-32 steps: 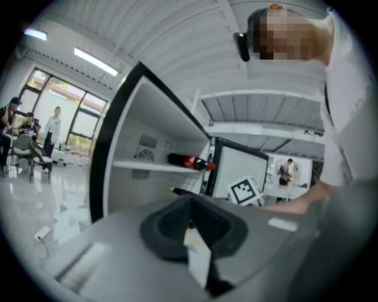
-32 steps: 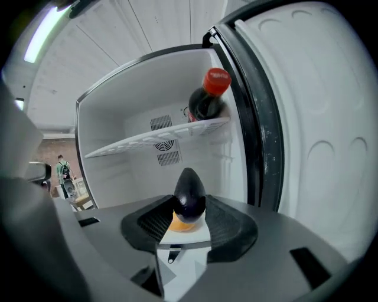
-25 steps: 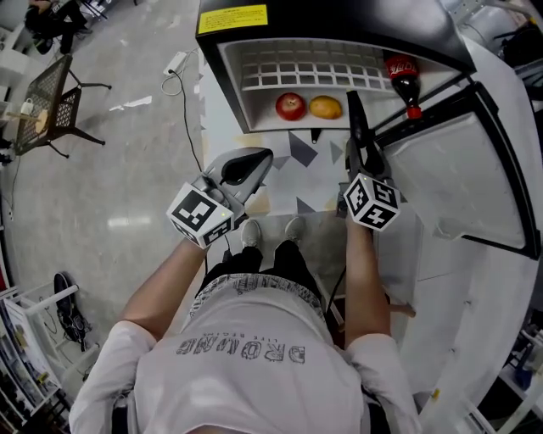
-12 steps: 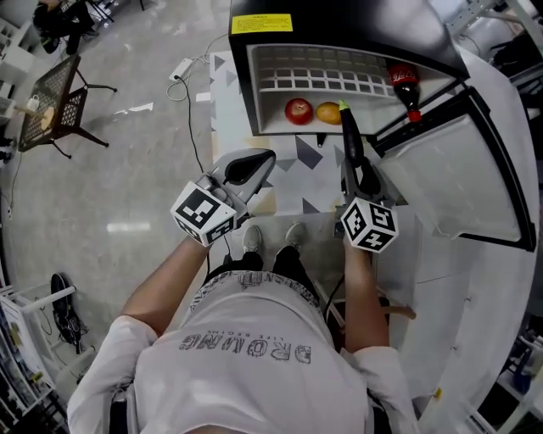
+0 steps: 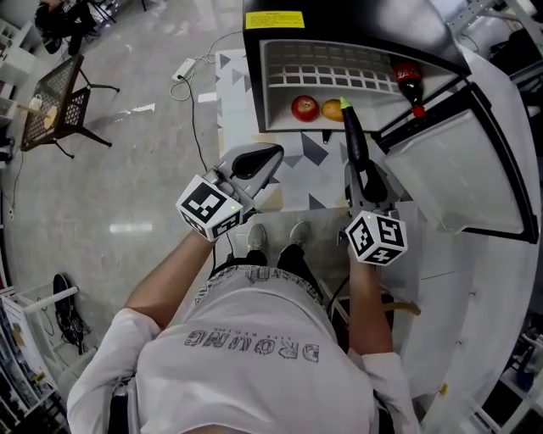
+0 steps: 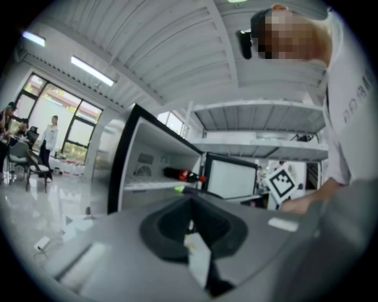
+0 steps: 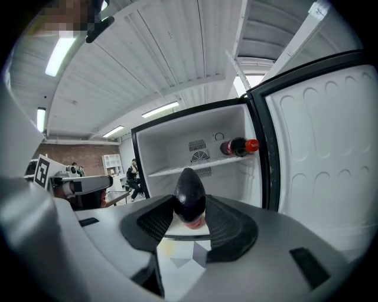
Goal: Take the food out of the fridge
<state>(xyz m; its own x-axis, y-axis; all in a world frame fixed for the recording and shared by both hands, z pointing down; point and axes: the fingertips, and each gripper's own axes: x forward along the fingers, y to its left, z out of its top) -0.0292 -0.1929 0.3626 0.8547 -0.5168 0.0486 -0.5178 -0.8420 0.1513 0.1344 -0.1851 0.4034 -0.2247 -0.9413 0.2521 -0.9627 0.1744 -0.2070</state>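
Well, nearest in the head view is the person in a white shirt point(image 5: 246, 356), both arms out in front, a gripper in each hand. The left gripper point(image 5: 271, 156) sits at mid-frame left, angled towards the upper right. In its own view its jaws are pressed together with nothing between them point(image 6: 190, 221). The right gripper point(image 5: 362, 174) sits at mid-frame right, pointing up the frame at the fridge. Its jaws are clamped on the thick end of an eggplant point(image 5: 353, 140), which shows dark and glossy between the black pads in the right gripper view point(image 7: 189, 194). The eggplant runs on up the frame, and its green tip lies just beside the orange point(image 5: 331, 111) in the picture. I can't tell whether the two touch.

Below the grippers are the person's shoes point(image 5: 253, 236), on a mat with grey triangles point(image 5: 297, 165).

Further up stands the fridge point(image 5: 339, 21), open, its door point(image 5: 458, 169) swung out to the right of the frame. An apple point(image 5: 305, 108) lies just left of the orange on the lower level. Above them is a white wire shelf point(image 5: 314, 75), and at its right end a bottle point(image 5: 407, 80) with a red cap lies on its side, cap towards the door.

Far off, at the upper left, a cable point(image 5: 195, 102) trails over the grey floor point(image 5: 110, 186), and a mesh chair point(image 5: 55, 106) stands by the frame's edge.
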